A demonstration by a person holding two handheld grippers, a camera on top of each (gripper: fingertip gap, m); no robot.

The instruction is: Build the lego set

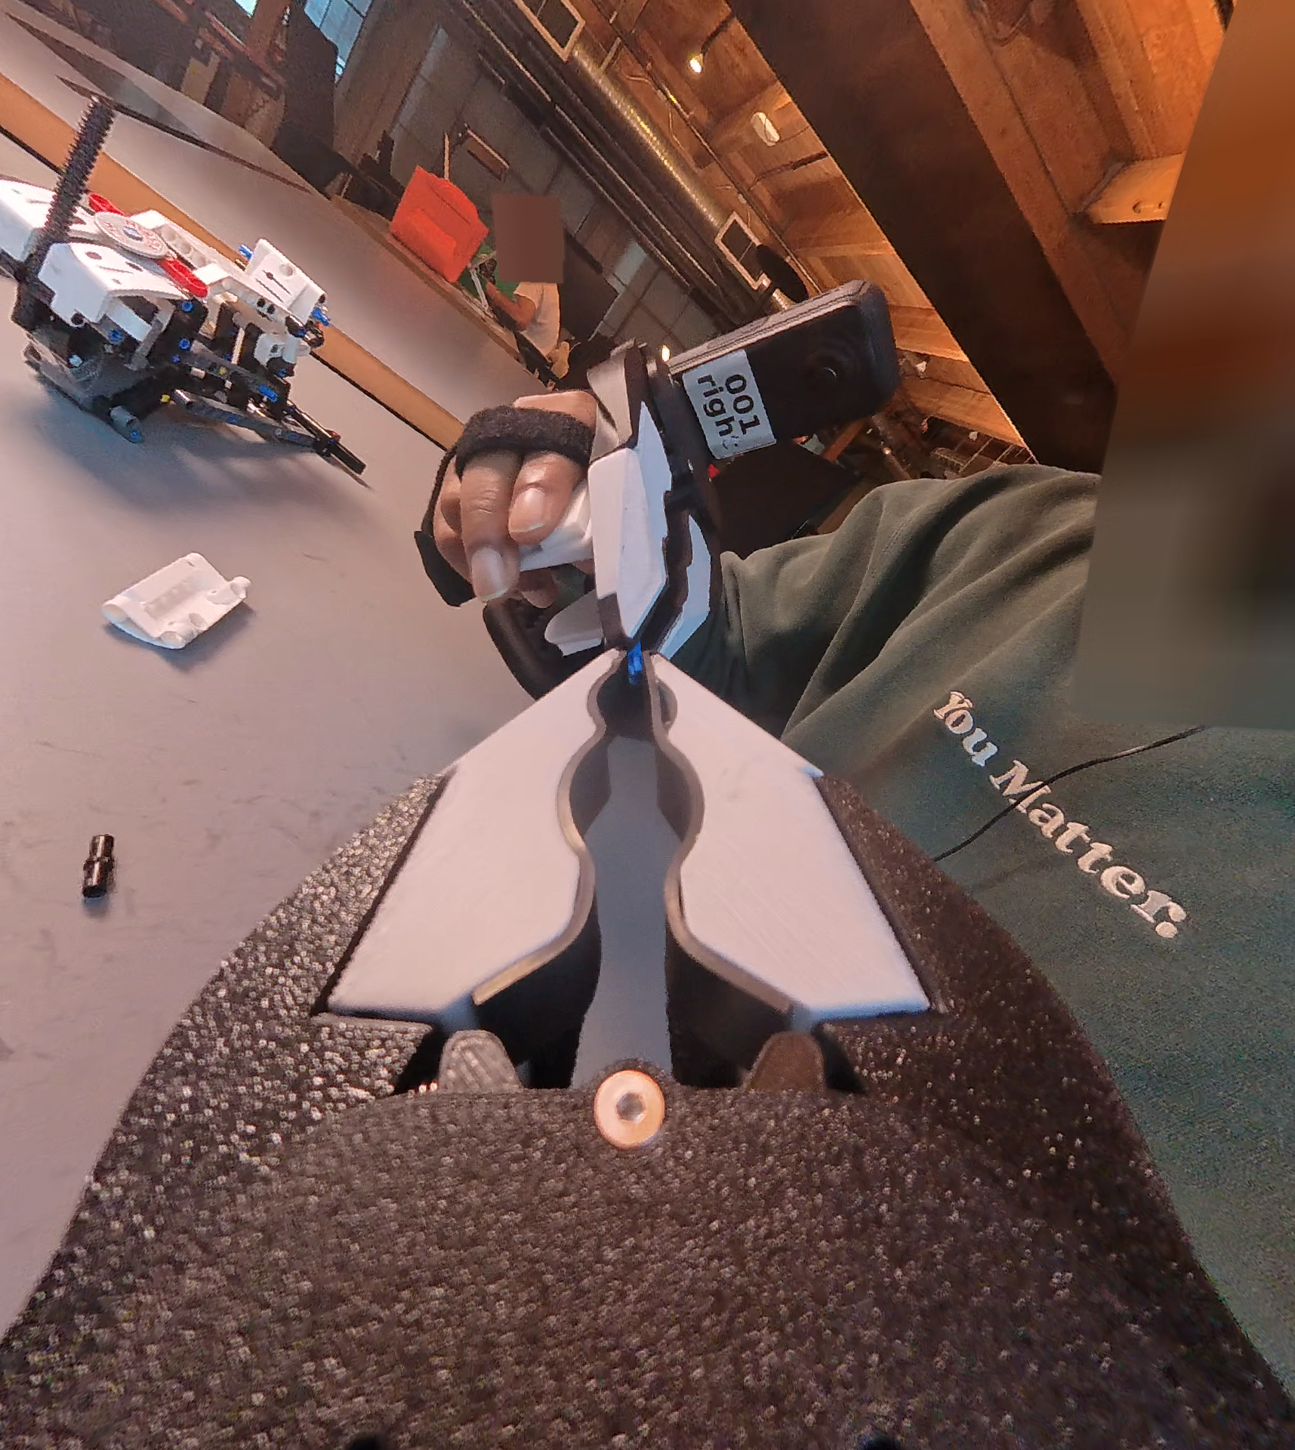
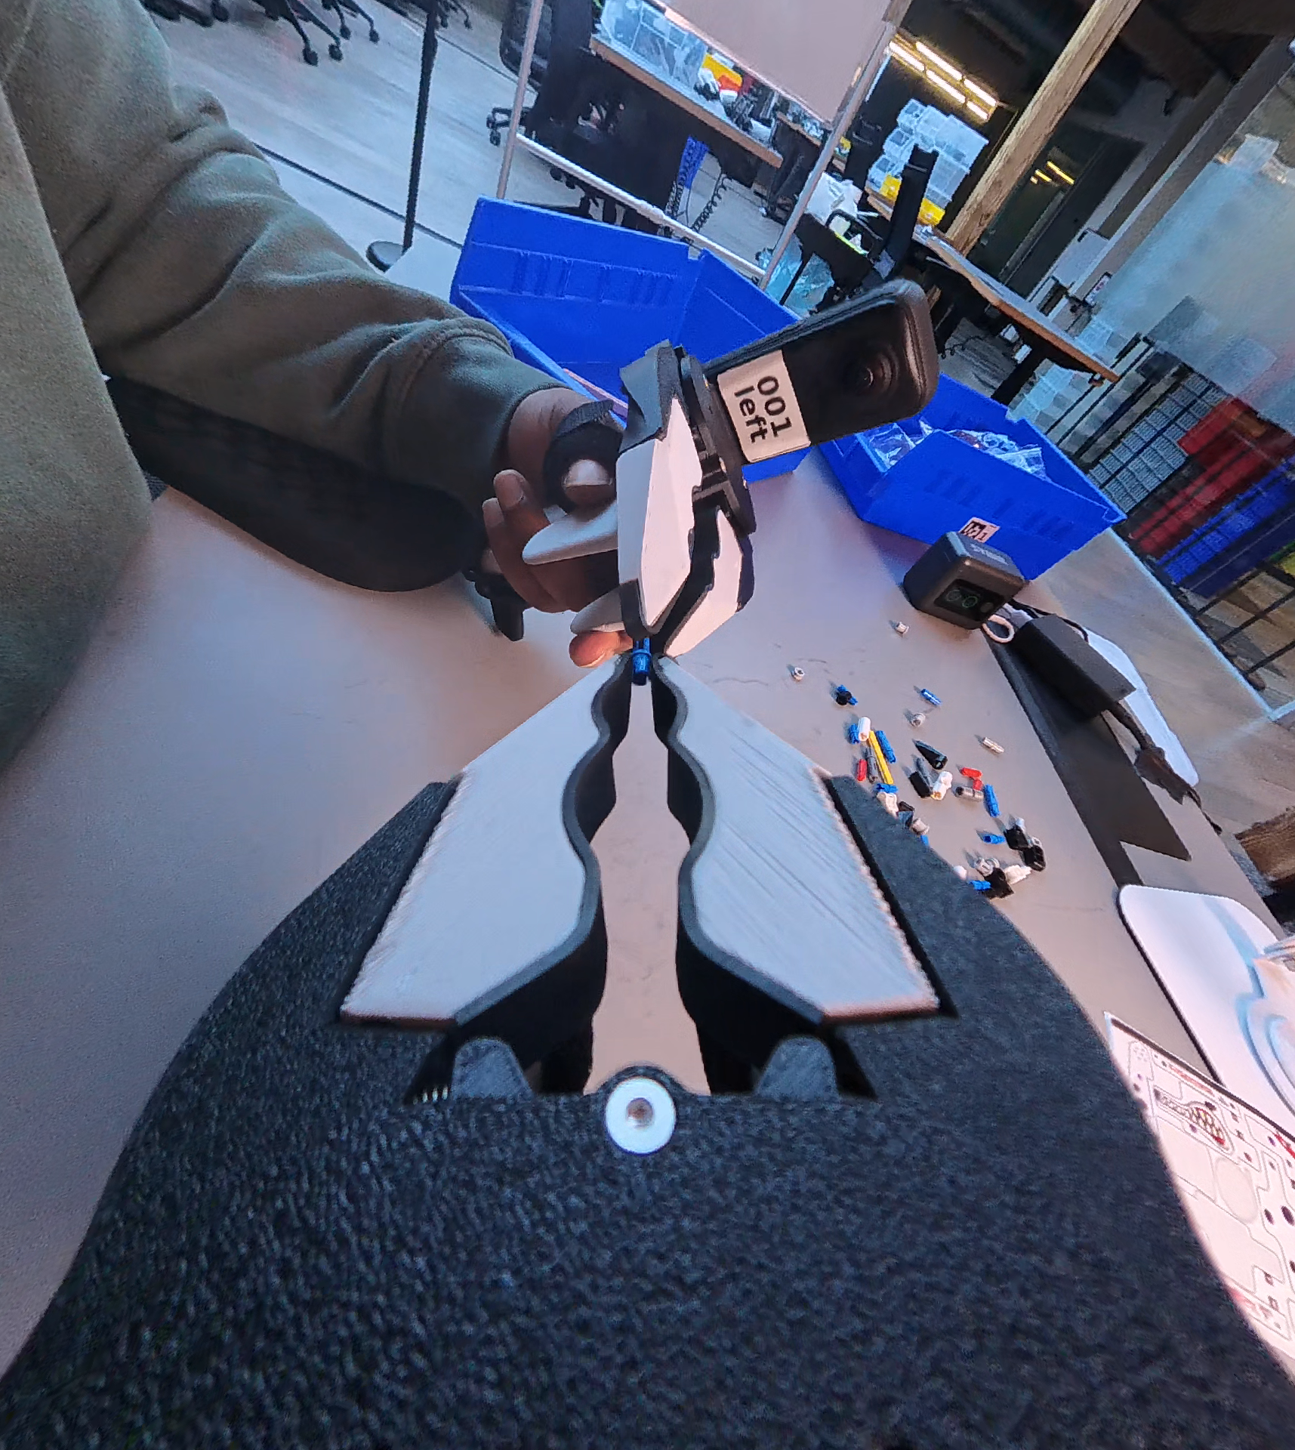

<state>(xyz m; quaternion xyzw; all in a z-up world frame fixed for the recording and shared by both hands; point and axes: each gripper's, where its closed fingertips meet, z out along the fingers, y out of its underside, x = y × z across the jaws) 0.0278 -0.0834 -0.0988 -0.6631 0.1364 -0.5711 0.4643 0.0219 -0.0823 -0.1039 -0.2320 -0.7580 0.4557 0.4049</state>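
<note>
The two grippers meet tip to tip above the grey worktop (image 1: 40,706), sharing one small blue pin (image 2: 639,664). In the right wrist view, the right gripper (image 2: 638,676) has its fingers closed almost together, pinching the lower end of the pin. The left gripper (image 2: 648,639) comes in from the far side, its fingers drawn close at the pin's upper end; whether they truly clamp it cannot be told. In the left wrist view the left gripper's (image 1: 634,667) fingers are nearly together with the same blue pin (image 1: 634,668) at their tips, and the right gripper (image 1: 632,639) faces them, held by a hand (image 1: 507,510) in a black strap.

On the far left of the worktop stands the partly built white and black lego model (image 1: 157,314). A loose white panel piece (image 1: 177,600) lies nearer, and a short black pin (image 1: 96,863) nearer still. In the right wrist view, a scatter of small lego pieces (image 2: 934,777) lies to the right, with blue bins (image 2: 973,486) beyond and an instruction sheet (image 2: 1256,1200) at the near right.
</note>
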